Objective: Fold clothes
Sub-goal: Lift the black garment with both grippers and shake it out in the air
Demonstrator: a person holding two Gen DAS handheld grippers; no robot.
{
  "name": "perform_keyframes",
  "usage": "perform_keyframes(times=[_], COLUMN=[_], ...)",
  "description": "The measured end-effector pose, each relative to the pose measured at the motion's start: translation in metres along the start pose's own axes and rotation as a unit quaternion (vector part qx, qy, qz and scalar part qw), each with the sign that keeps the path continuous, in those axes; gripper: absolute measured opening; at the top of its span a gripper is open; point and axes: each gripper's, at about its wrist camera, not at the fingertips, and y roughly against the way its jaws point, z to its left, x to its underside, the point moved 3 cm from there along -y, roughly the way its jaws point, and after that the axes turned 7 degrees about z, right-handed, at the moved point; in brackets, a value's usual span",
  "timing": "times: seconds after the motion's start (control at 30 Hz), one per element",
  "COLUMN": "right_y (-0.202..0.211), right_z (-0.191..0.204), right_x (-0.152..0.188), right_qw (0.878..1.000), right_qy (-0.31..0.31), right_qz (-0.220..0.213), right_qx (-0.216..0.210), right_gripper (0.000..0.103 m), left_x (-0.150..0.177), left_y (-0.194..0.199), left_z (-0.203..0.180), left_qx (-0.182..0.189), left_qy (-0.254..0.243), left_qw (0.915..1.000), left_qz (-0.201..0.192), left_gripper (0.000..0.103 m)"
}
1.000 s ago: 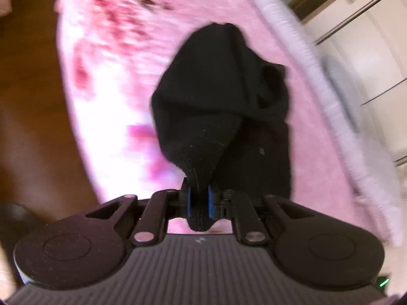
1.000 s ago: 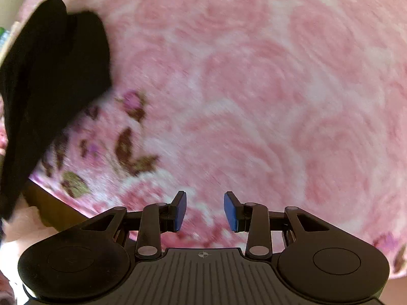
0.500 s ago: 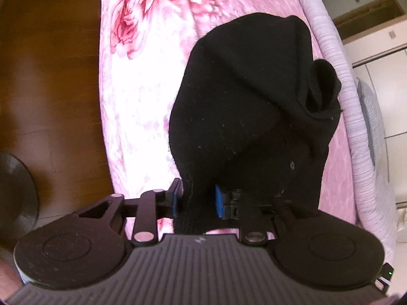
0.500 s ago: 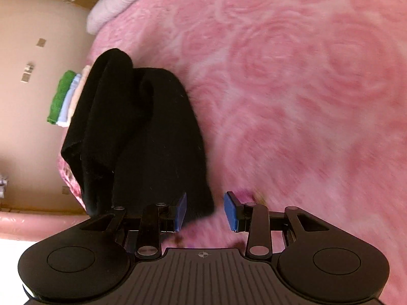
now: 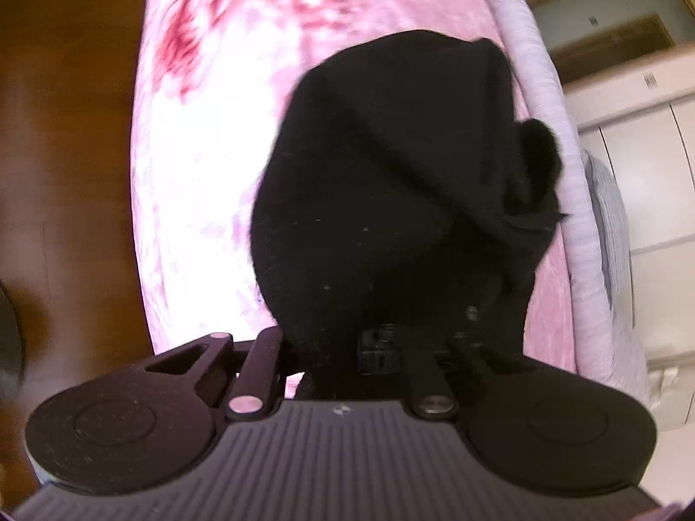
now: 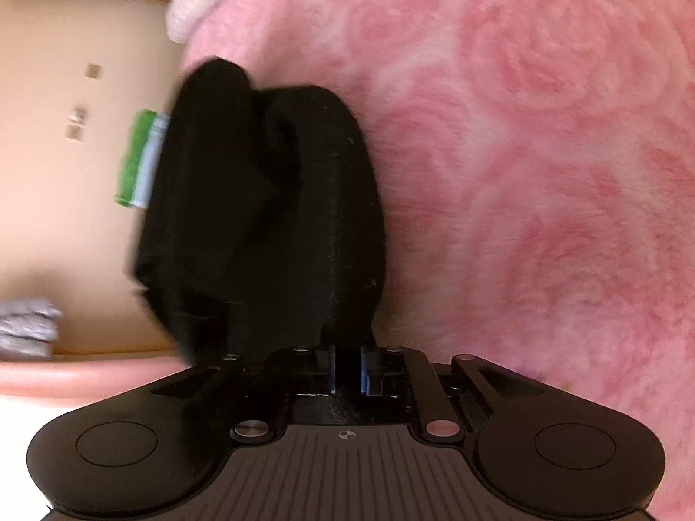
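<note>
Right wrist view shows the rose-patterned pink fleece blanket (image 6: 543, 173) under a bunched black knit garment (image 6: 269, 217), which the right gripper (image 6: 346, 371), spread and empty a second ago, now pinches, while the left gripper (image 5: 334, 347) is closing on the cloth, readying a two-handed spread.

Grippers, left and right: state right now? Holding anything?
Left gripper: jaws closing, black knitted garment bunched between them, over the pink floral blanket.
Right gripper: shut on an edge of the same black garment.
</note>
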Motion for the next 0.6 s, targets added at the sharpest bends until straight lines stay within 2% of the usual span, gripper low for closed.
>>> perform_keyframes(times=[0.17,0.27,0.37,0.43,0.5,0.6], right_y=[0.068,0.122,0.182,0.228,0.271,0.326], right_z=[0.041,0.081,0.135,0.18,0.222,0.279], right_x=[0.004,0.004,0.003,0.0,-0.001,0.005], right_qw=[0.995,0.987,0.97,0.951,0.926,0.882], right_qy=[-0.01,0.0,0.041,0.089,0.136,0.202], right_qz=[-0.032,-0.06,-0.103,-0.143,-0.184,-0.249], right_qx=[-0.095,-0.152,-0.217,-0.26,-0.3,-0.346], right_gripper=[0.007,0.007,0.007,0.007,0.007,0.007], left_x=[-0.021,-0.043,-0.065,-0.078,-0.089,-0.096], left_y=[0.072,0.134,0.192,0.228,0.257,0.299], left_z=[-0.068,-0.135,-0.209,-0.26,-0.304,-0.362], left_qx=[0.041,0.082,0.123,0.155,0.185,0.237], left_qy=[-0.063,-0.129,-0.208,-0.253,-0.283,-0.311], left_qw=[0.9959,0.9829,0.9598,0.94,0.9217,0.8945], left_qz=[-0.05,-0.102,-0.143,-0.168,-0.19,-0.217], left_gripper=[0.007,0.007,0.007,0.008,0.008,0.008])
